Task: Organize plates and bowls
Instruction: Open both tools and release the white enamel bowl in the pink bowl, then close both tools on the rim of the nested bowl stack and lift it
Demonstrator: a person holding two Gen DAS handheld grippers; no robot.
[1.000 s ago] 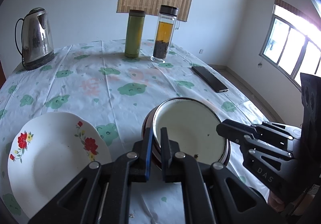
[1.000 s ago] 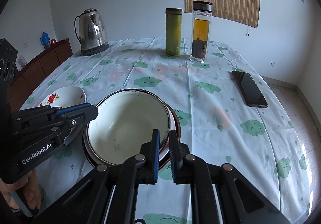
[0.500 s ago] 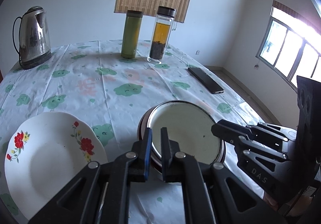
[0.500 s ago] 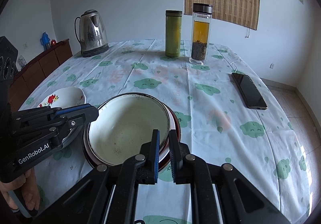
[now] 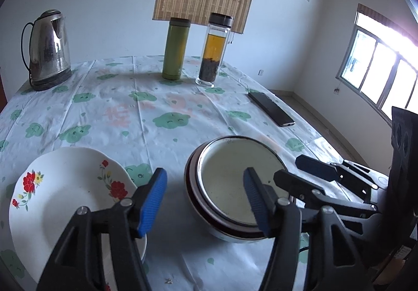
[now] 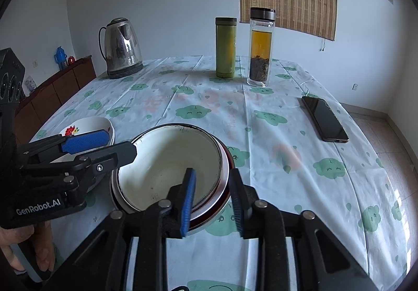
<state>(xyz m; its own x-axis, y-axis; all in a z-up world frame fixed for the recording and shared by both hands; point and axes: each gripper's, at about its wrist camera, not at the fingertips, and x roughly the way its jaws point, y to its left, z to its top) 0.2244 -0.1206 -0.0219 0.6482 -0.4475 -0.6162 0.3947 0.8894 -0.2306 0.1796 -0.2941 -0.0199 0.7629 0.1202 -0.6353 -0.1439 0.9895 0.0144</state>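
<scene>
Desk (image 5: 183,98) carried the stacked bowls (image 5: 232,186) near my edge, with the flowered plate (image 5: 52,202) just left. Both tools had just been opening: left tool (image 5: 206,197) wide, right tool (image 6: 213,197) partway, straddling the bowls' rim, gripping nothing. I'd back off level, no rim bumps. Only right view showed the sideboard (image 6: 54,92); only left, the window (image 5: 384,74).

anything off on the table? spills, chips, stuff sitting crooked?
No spills or breakage visible. The cream bowl sits nested in the dark-rimmed bowl but shifted toward one side, so the stack looks slightly uneven. A few dark specks mark the cream bowl's inside and rim. The floral plate lies flat beside it.
</scene>
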